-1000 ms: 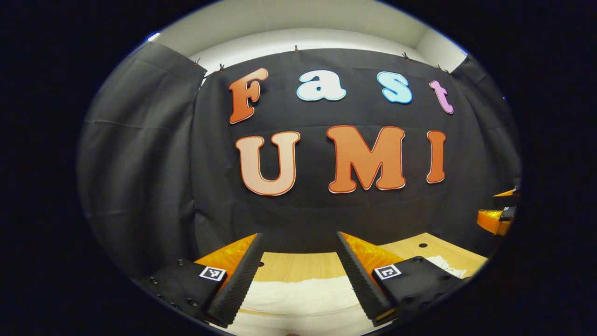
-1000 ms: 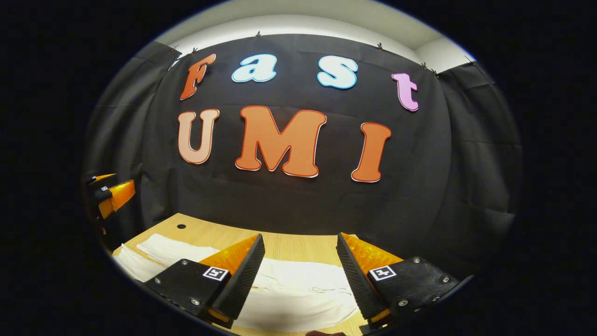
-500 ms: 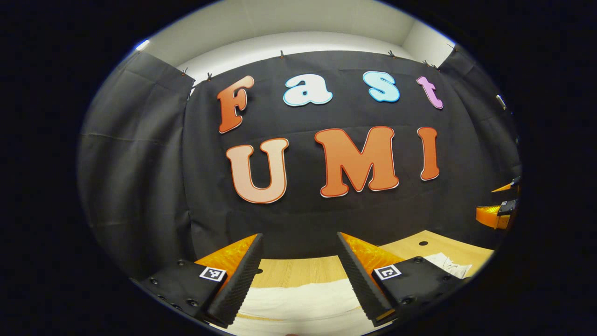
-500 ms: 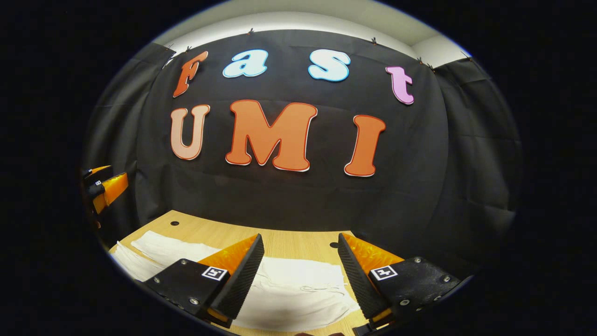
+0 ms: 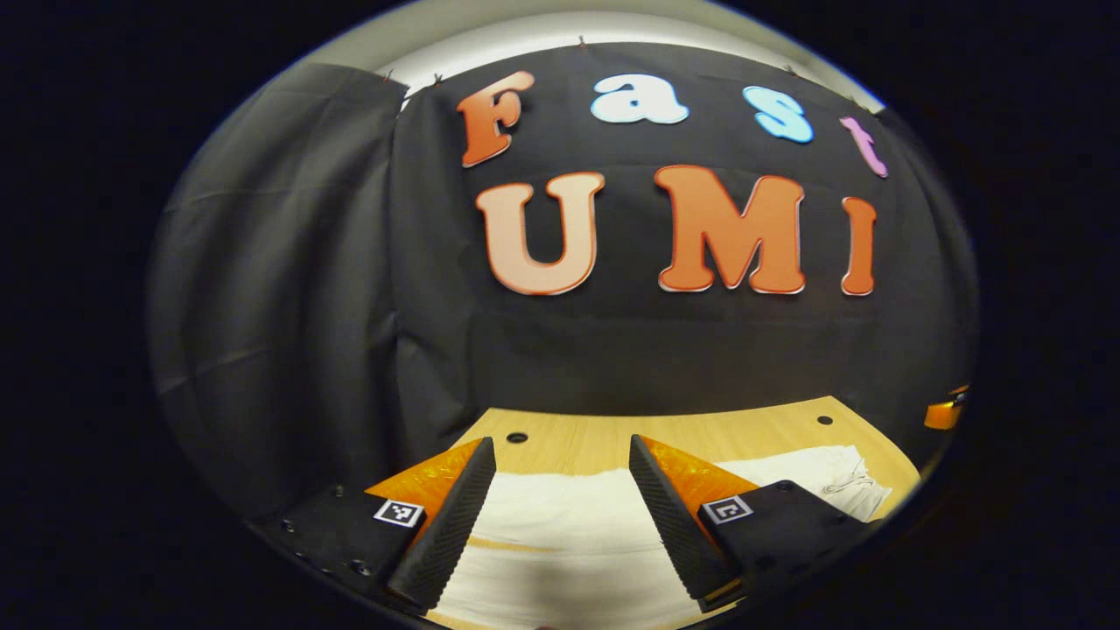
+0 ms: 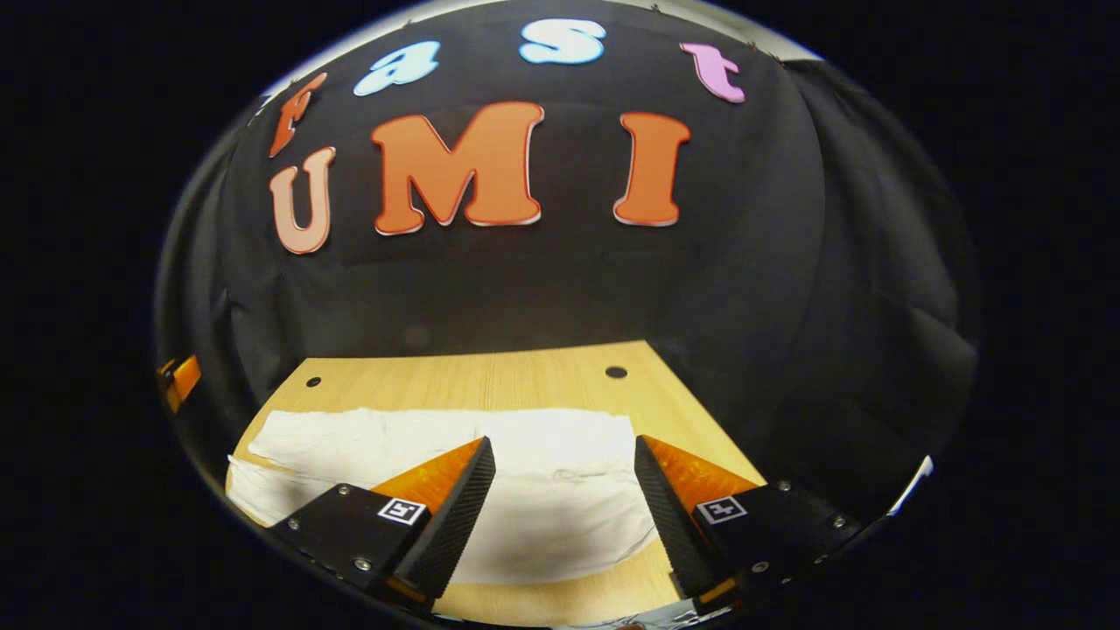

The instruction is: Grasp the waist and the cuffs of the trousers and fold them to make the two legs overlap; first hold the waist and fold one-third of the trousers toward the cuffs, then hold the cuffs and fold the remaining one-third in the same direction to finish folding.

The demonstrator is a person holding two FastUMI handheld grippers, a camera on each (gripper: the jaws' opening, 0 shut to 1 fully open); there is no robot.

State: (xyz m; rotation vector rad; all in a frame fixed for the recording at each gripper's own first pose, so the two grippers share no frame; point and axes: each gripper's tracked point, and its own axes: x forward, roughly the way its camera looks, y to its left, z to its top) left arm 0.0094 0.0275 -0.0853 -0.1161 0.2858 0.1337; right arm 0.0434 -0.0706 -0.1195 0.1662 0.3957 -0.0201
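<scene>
Right gripper view shows the right tool (image 6: 560, 516) and, at lower frame, left tool (image 5: 556, 516) both gaping over white trousers (image 6: 525, 472) on the counter (image 6: 490, 376).

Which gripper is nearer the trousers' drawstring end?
Right: the right gripper hangs open directly above the drawstring end; the left gripper hangs over the trousers far along from it.

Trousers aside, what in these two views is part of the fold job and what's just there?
In the job:
white trousers, flat on the table
left gripper, open above them
right gripper, open above them

Just there:
wooden table
holes in the tabletop
black cloth wall
</scene>
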